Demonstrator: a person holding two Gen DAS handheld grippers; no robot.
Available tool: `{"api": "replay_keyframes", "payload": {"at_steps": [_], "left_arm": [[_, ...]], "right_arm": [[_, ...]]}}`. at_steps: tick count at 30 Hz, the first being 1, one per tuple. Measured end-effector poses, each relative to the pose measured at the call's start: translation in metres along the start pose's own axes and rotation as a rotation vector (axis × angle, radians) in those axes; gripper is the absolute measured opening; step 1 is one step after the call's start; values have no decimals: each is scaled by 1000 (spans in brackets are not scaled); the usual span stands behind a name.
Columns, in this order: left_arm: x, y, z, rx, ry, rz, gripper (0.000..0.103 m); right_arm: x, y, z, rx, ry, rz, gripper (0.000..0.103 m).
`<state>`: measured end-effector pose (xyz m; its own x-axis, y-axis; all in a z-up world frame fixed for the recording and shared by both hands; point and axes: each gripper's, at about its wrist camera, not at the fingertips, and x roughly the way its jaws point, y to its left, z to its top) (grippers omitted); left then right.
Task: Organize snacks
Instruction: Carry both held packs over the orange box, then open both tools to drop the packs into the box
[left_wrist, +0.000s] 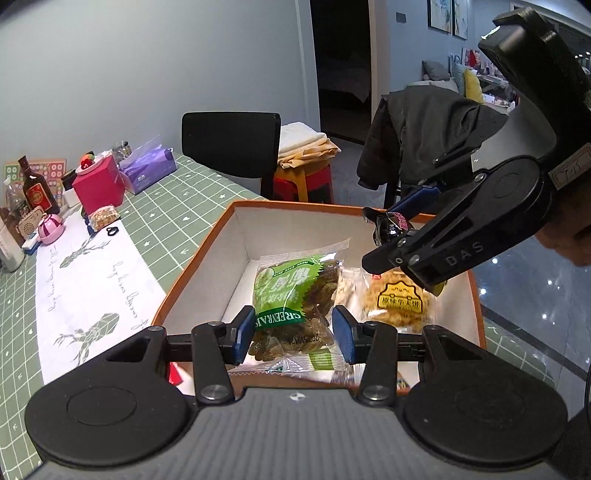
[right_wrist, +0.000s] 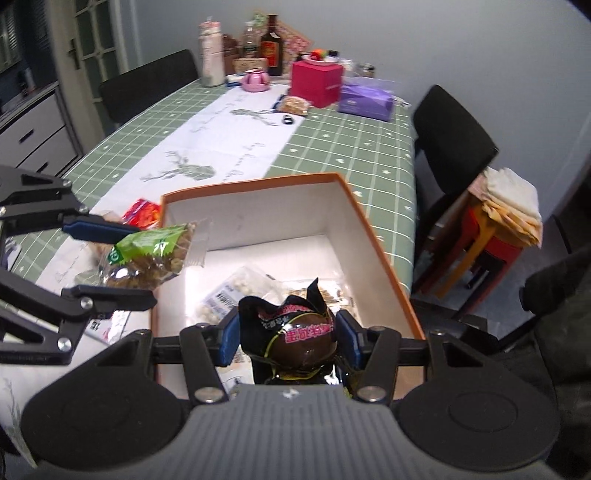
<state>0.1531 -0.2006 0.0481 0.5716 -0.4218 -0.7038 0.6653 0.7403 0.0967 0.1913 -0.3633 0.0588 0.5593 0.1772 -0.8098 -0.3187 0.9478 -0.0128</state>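
gripping between left fingers (left_wrist: 247, 334), raisin packet (left_wrist: 295, 295) overhangs box (left_wrist: 192, 273).

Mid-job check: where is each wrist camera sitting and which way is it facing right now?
Left wrist: on the left gripper, angled down into the orange-rimmed box; its fingers clamp the green raisin packet; the right gripper shows too.
Right wrist: on the right gripper, angled down over that box, clamping a black-wrapped snack.
Shared: box, both packets, both grippers, green checked tablecloth.
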Motion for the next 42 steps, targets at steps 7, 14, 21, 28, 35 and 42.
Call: {"api": "replay_keyframes", "payload": {"at_steps": [7, 14, 21, 28, 35, 42], "left_arm": [[34, -9, 7, -26, 53, 20, 52], [64, -14, 3, -40, 118, 41, 52], [89, -23, -2, 8, 184, 66, 52], [101, -25, -8, 11, 221, 70, 52], [106, -31, -12, 21, 239, 62, 52], [108, -34, -14, 38, 240, 70, 51]], "right_arm": [[17, -24, -3, 139, 1, -19, 53], [36, -40, -8, 239, 17, -26, 53], [62, -39, -15, 276, 76, -24, 53], [77, -34, -21, 277, 132, -22, 53], [82, -31, -23, 270, 156, -22, 53], [82, -34, -23, 287, 154, -24, 53]]}}
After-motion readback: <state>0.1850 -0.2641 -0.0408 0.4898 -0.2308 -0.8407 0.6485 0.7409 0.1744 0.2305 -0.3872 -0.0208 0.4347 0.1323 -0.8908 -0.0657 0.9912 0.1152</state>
